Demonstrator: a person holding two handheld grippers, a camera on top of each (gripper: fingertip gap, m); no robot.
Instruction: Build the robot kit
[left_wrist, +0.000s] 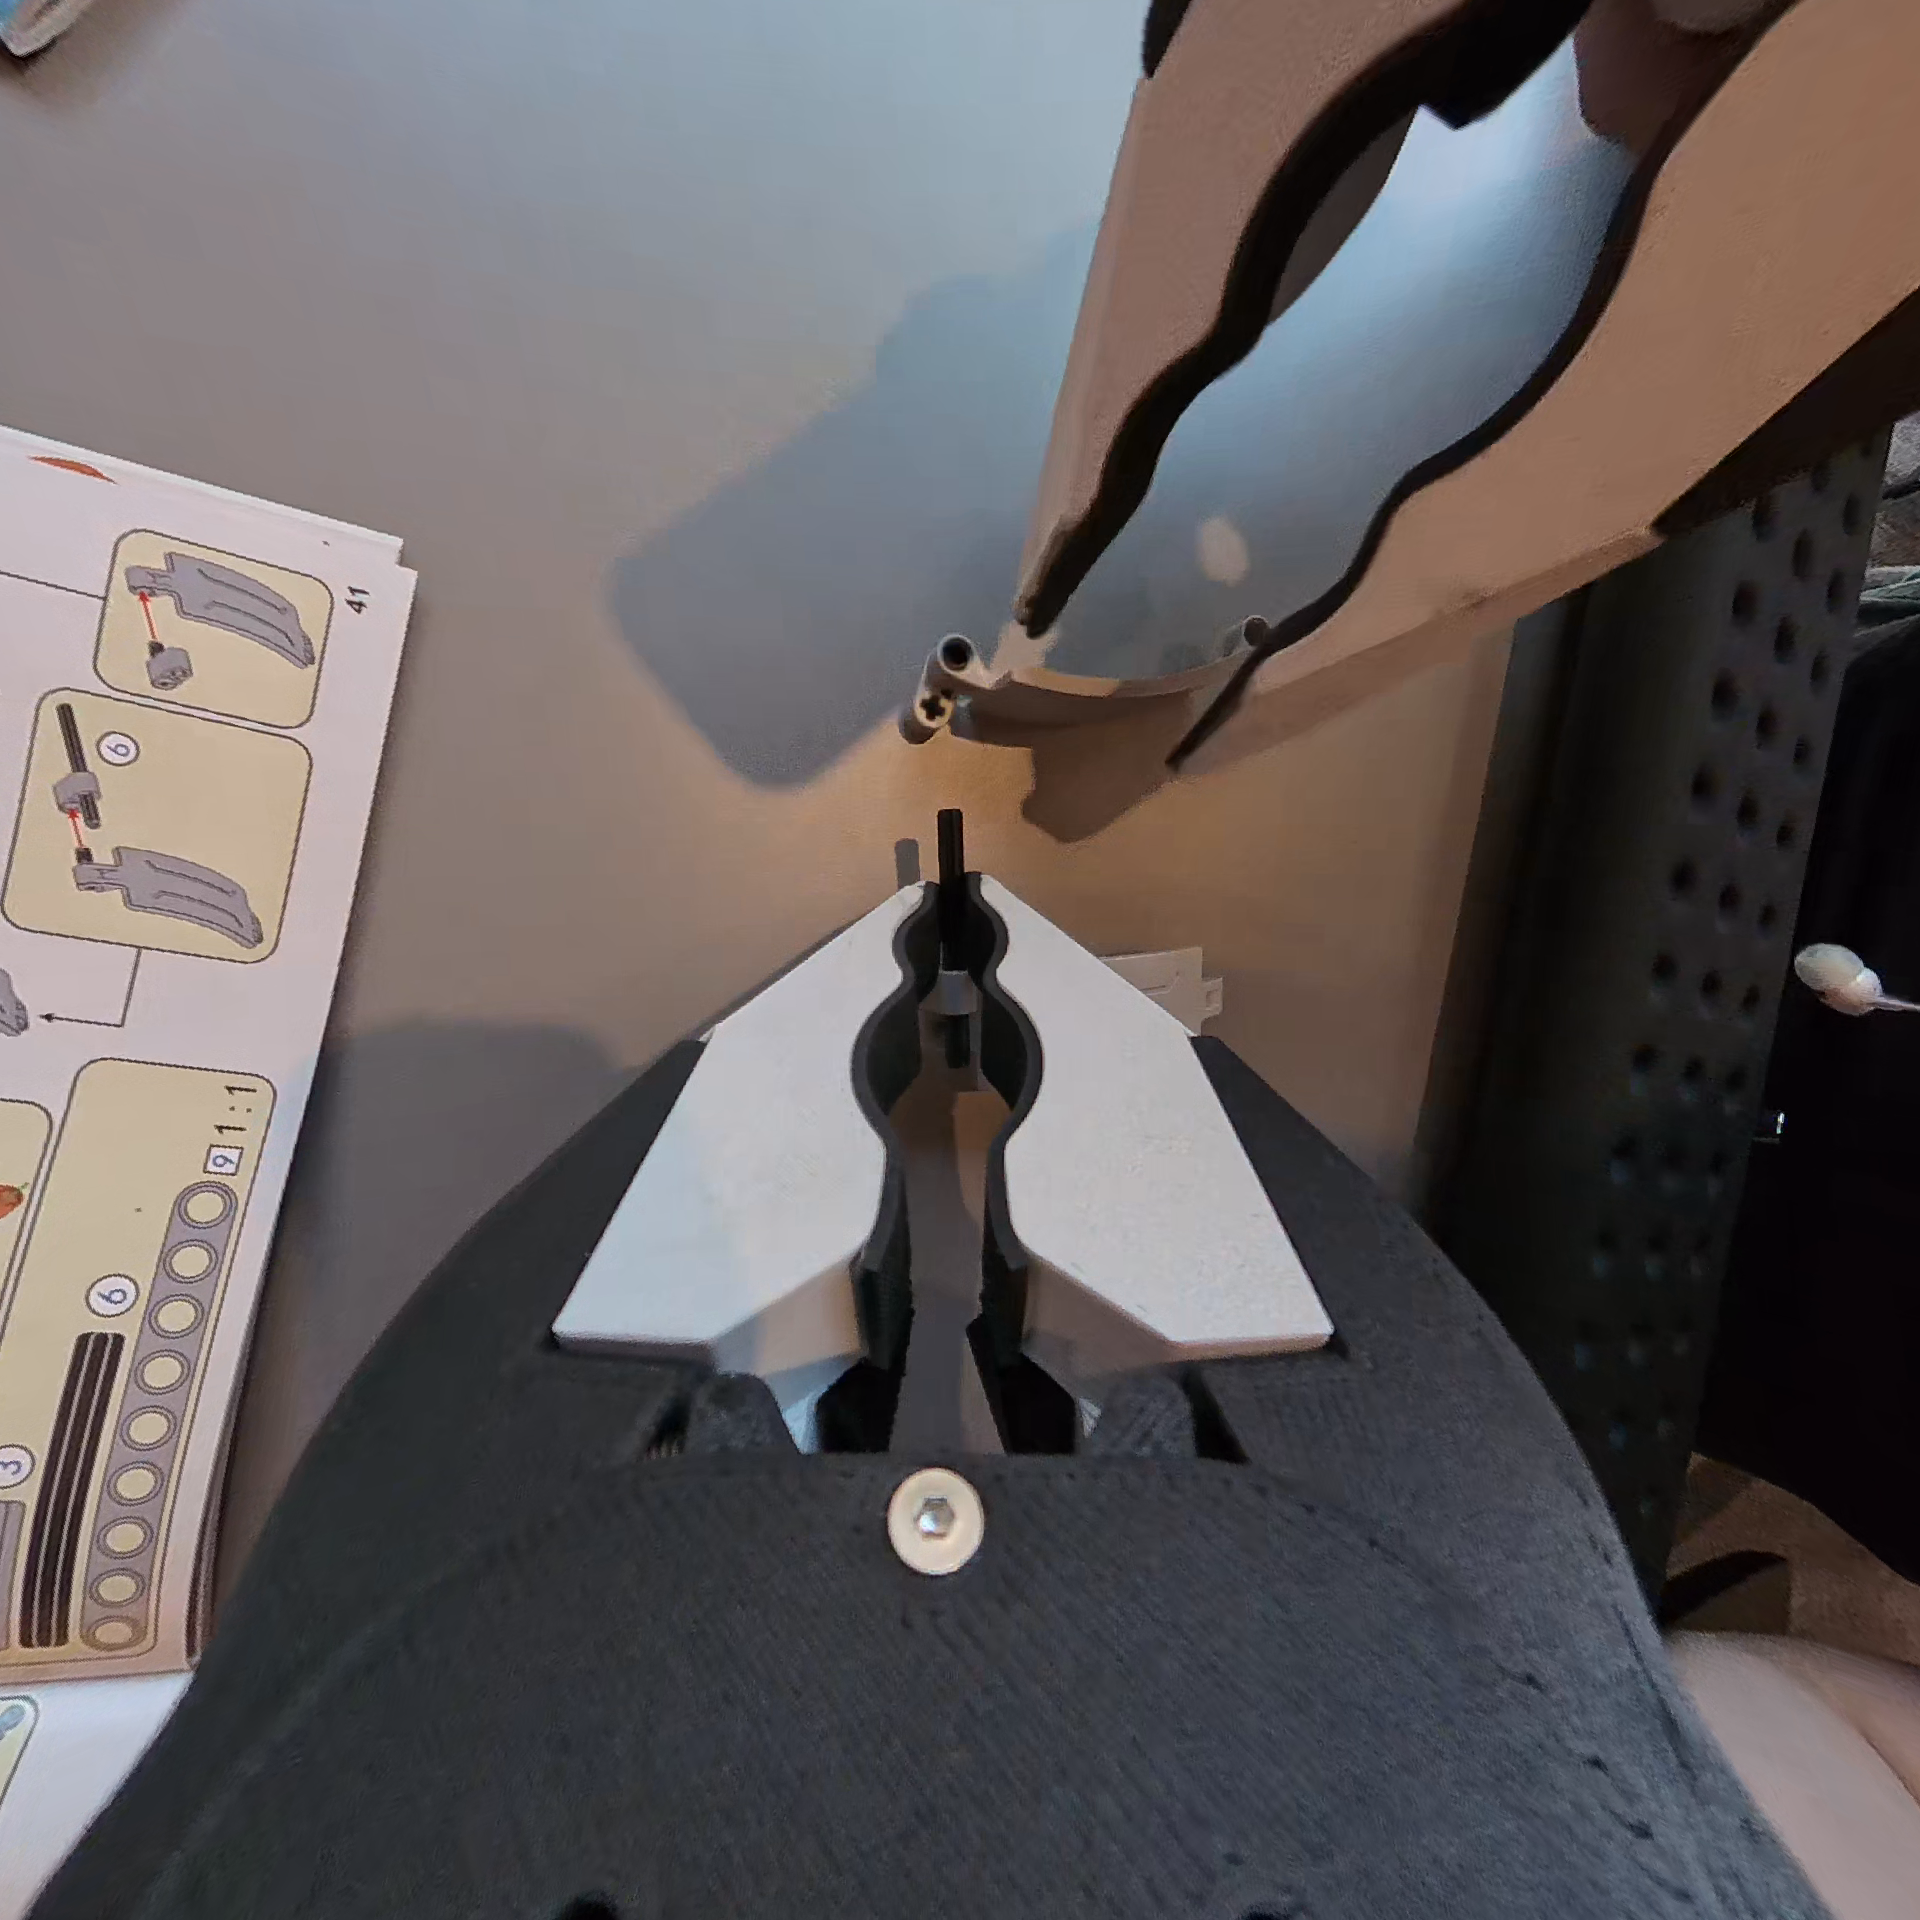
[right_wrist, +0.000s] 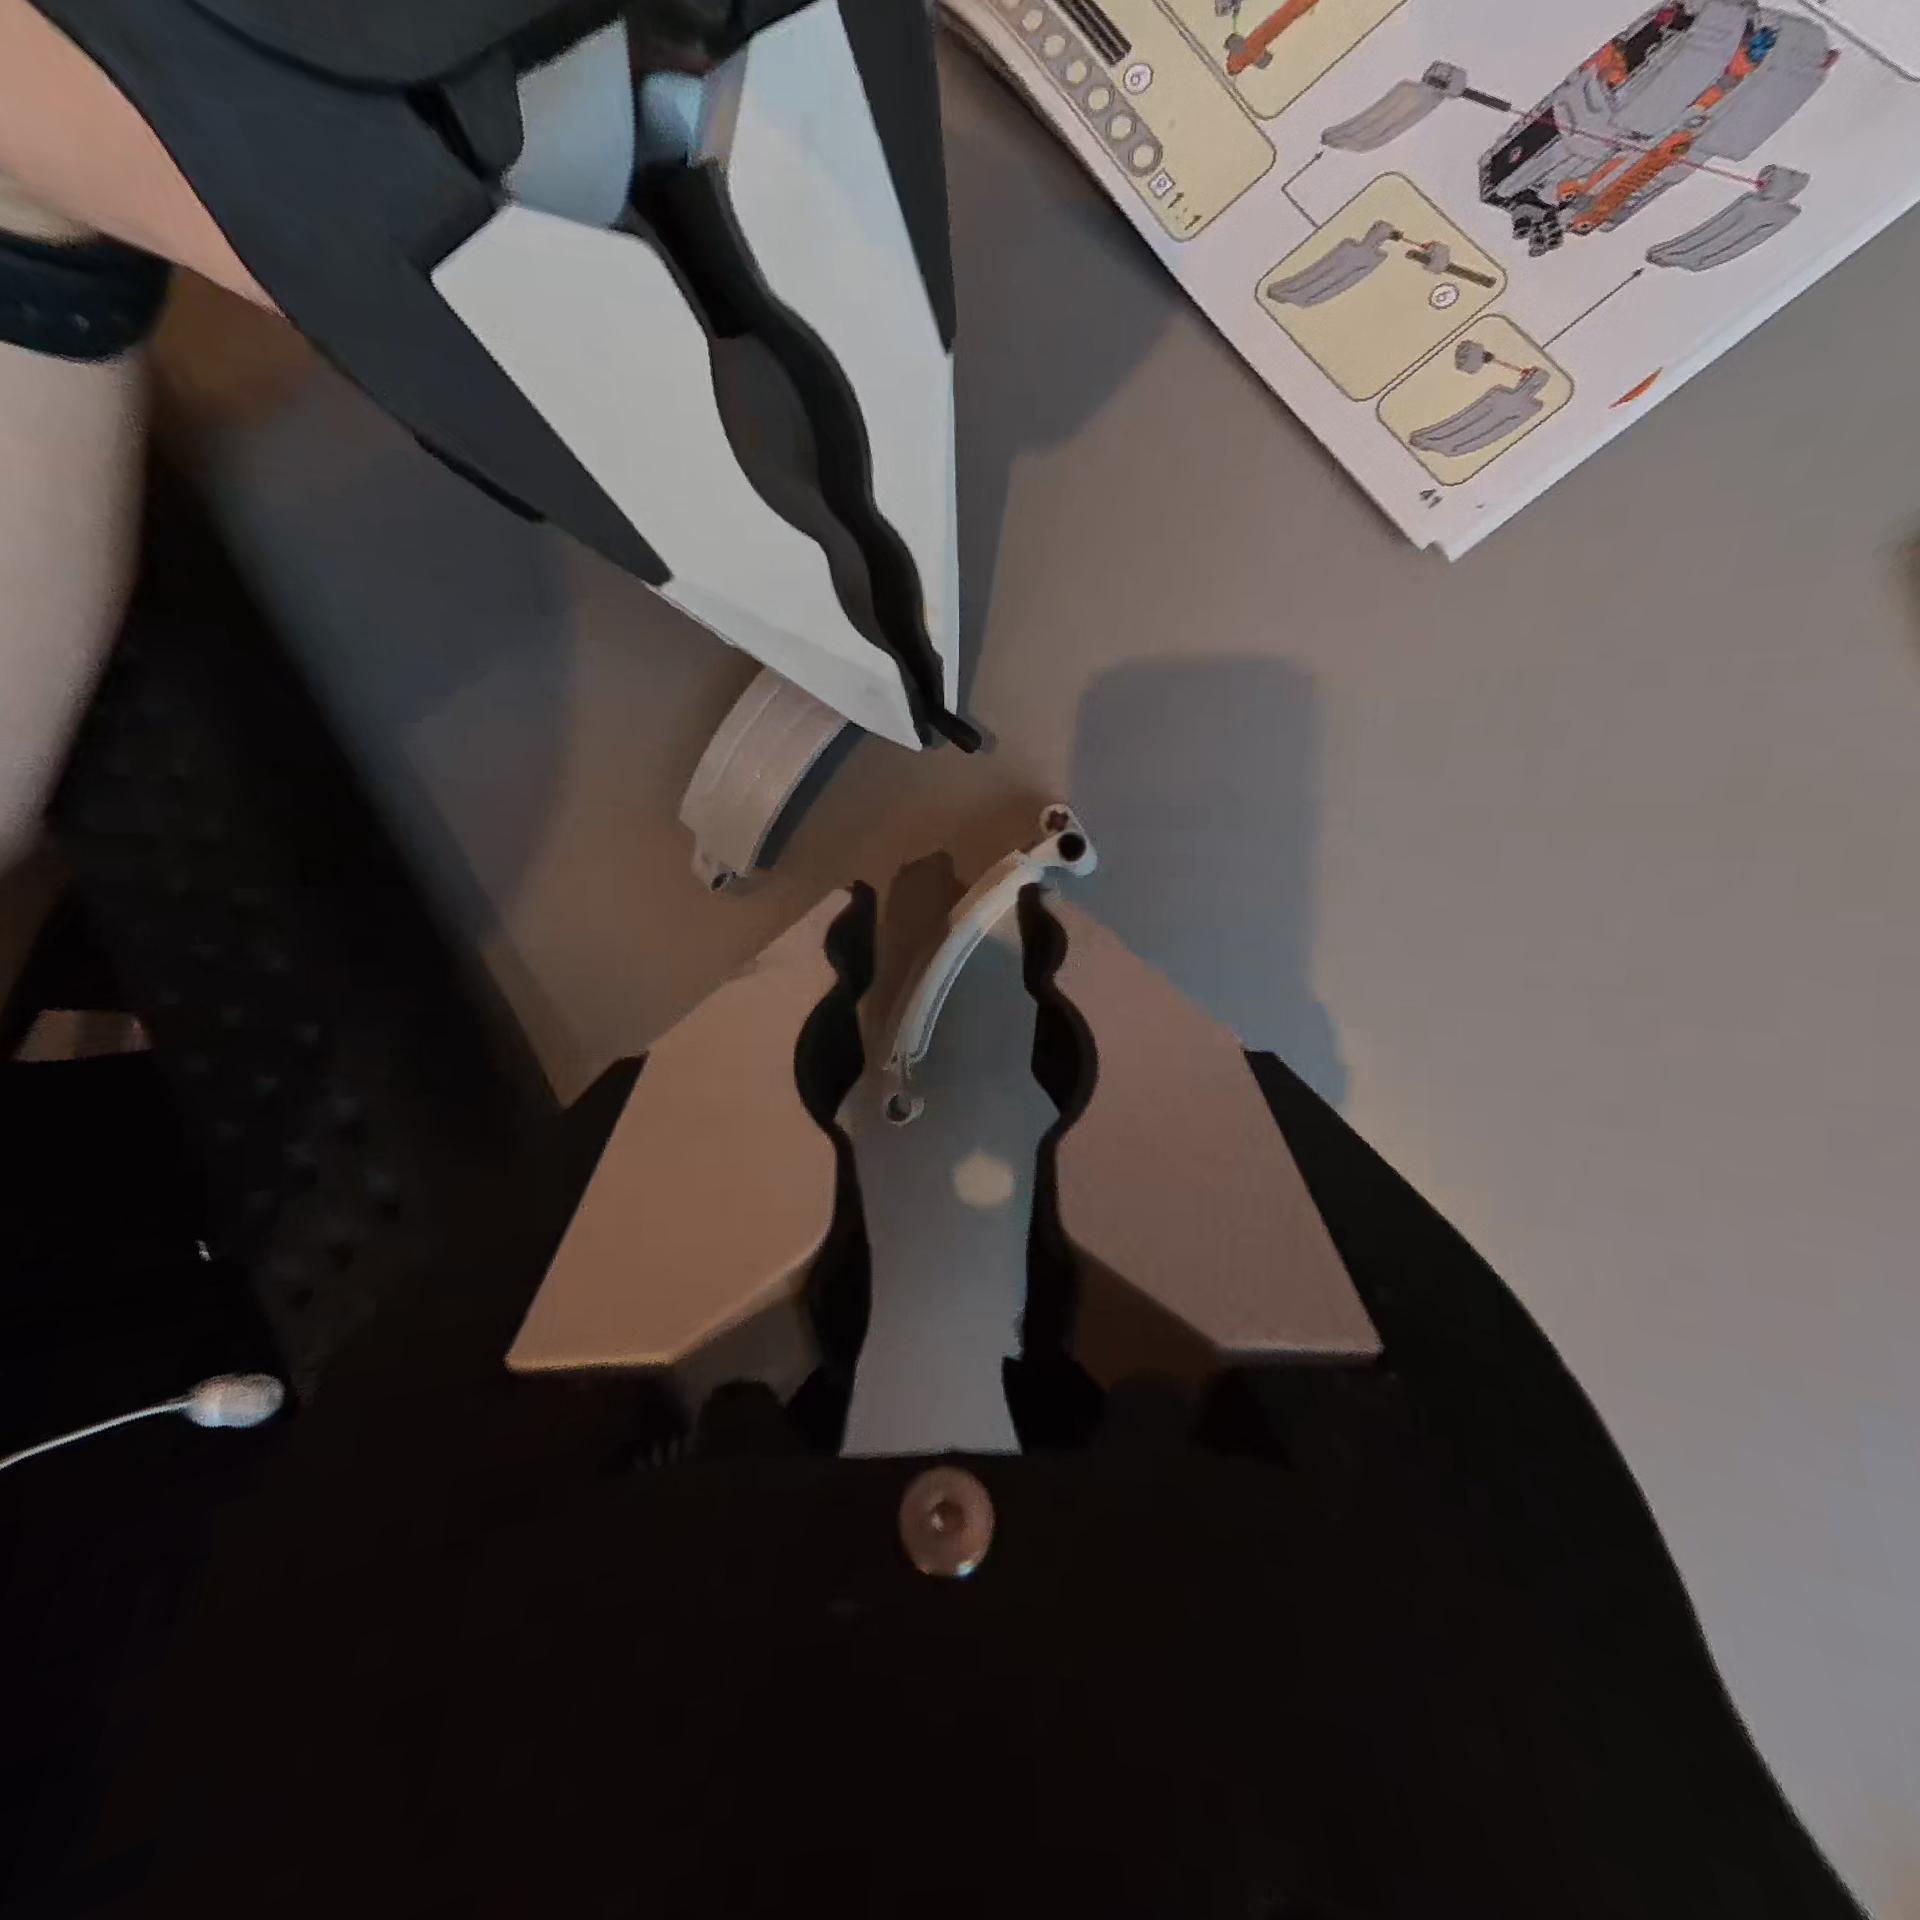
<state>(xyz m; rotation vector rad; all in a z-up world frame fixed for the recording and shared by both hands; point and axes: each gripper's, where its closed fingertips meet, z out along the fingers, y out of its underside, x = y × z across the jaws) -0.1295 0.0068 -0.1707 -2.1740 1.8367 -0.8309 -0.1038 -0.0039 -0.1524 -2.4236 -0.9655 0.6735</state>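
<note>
In the left wrist view my left gripper (left_wrist: 948, 888) is shut on a thin black axle (left_wrist: 949, 842) with a small grey bush (left_wrist: 954, 1000) on it; the axle's end sticks out past the fingertips. My right gripper (left_wrist: 1143, 634) hangs just beyond it, shut on a curved grey panel (left_wrist: 1101, 691) whose connector end (left_wrist: 940, 691) faces the axle a short gap away. In the right wrist view the right gripper (right_wrist: 945, 899) holds that panel (right_wrist: 966, 956) between its fingers, and the left gripper (right_wrist: 940, 727) comes down from the top with the axle tip (right_wrist: 966, 740) showing.
A second curved grey panel (right_wrist: 758, 779) lies on the grey table (right_wrist: 1455, 935) beside the left gripper's tip. An open instruction booklet (left_wrist: 208, 935) lies at the left, and also shows in the right wrist view (right_wrist: 1507, 208). A dark perforated surface (left_wrist: 1714, 935) and a white earbud (left_wrist: 1834, 982) are at the table's edge. There is about 4 cm between the tips of the two grippers.
</note>
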